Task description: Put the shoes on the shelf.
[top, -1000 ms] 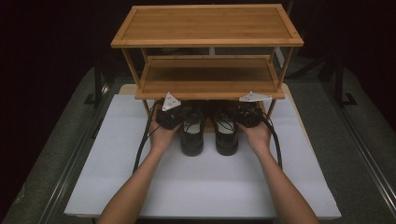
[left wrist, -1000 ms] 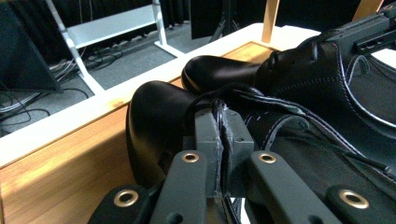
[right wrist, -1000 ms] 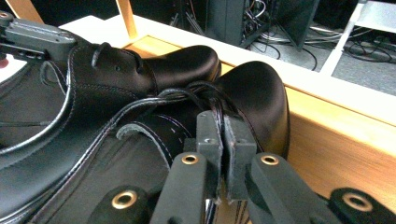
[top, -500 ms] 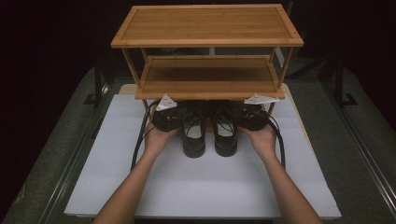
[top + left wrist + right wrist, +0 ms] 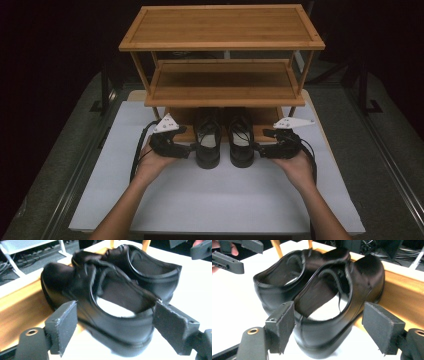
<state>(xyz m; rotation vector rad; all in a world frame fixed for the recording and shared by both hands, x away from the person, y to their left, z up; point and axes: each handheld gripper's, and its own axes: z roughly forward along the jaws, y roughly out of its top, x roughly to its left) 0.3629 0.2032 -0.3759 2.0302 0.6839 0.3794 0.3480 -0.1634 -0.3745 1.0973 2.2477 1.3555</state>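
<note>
Two grippers flank two black shoes. The left gripper [image 5: 191, 150] has just been opening, its jaws apart with the left shoe's [image 5: 207, 141] heel between the pads, not pressed; the right gripper [image 5: 256, 149] has likewise just been opening, jaws apart about the right shoe's [image 5: 240, 142] heel. Both shoes stand side by side, touching, toes under the lowest of three bamboo tiers of one rack [image 5: 222, 27], heels out on the white board [image 5: 225, 200] near its far edge. One grey table [image 5: 380, 170] carries the board; the room beyond is dark.
</note>
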